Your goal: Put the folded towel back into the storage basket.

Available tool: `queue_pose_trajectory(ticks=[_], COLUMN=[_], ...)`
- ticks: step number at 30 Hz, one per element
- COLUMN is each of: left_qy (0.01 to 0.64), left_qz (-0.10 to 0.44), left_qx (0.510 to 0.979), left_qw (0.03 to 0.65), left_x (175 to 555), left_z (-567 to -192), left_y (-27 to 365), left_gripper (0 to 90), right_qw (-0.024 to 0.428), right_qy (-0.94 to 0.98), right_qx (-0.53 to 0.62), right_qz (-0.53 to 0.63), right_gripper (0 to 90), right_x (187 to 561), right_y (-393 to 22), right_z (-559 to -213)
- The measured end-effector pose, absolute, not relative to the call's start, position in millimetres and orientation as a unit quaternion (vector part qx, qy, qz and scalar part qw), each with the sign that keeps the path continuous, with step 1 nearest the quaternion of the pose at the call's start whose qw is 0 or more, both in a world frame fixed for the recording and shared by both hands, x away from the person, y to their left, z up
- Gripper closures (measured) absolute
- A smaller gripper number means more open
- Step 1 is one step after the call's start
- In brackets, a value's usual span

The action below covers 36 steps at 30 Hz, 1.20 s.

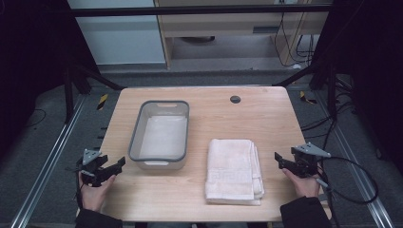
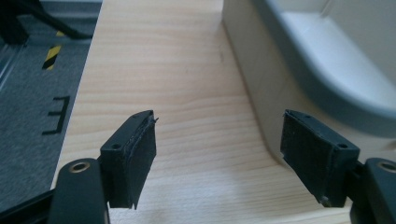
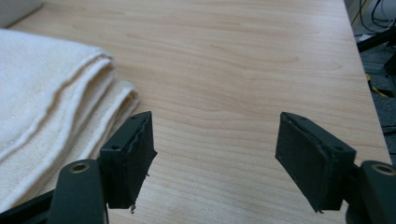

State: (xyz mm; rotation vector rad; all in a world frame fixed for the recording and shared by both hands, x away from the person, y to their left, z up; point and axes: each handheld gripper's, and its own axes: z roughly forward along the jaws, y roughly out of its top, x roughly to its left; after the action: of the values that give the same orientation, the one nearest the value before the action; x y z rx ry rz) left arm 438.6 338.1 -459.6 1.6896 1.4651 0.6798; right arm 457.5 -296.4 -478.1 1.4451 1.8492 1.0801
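Worktop (image 1: 266,118): pale wood, rectangular, with a small dark round port near the far edge.

Folded towel (image 1: 234,171): cream, stacked in several layers, lying flat on the near right part of the worktop, just beside the tub and apart from it.

Tub (image 1: 134,128): grey-rimmed, translucent, on the near left half of the worktop; whether anything lies inside cannot be told.

Left gripper (image 1: 119,165): held low at the near left corner, jaws spread with nothing between them, pointing toward the tub's near corner.

Right gripper (image 1: 279,159): held at the right edge, jaws spread and empty, the towel's folded edge just beside its left jaw.

Step in hand, as judged: approach, nothing yet grasped. Next move likely calls for bringing the right gripper onto the towel's edge and pinching all layers together.
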Motion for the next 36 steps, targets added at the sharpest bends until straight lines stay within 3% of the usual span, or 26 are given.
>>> queue_pose_trajectory(ticks=[17,36], left_qy=[0.549,0.523], left_qz=[0.270,0.256], left_qx=[0.651,0.662], left_qw=[0.449,0.472], left_x=[419,416], left_z=[-433,-419], left_y=[327,301], left_gripper=[30.5,32.3], right_qw=[0.275,0.272], right_qy=[0.692,0.684], right_qx=[0.519,0.504], right_qz=[0.420,0.452], right_gripper=[29.0,26.4], right_x=[451,459], right_y=[-288,-283], right_z=[-461,-436])
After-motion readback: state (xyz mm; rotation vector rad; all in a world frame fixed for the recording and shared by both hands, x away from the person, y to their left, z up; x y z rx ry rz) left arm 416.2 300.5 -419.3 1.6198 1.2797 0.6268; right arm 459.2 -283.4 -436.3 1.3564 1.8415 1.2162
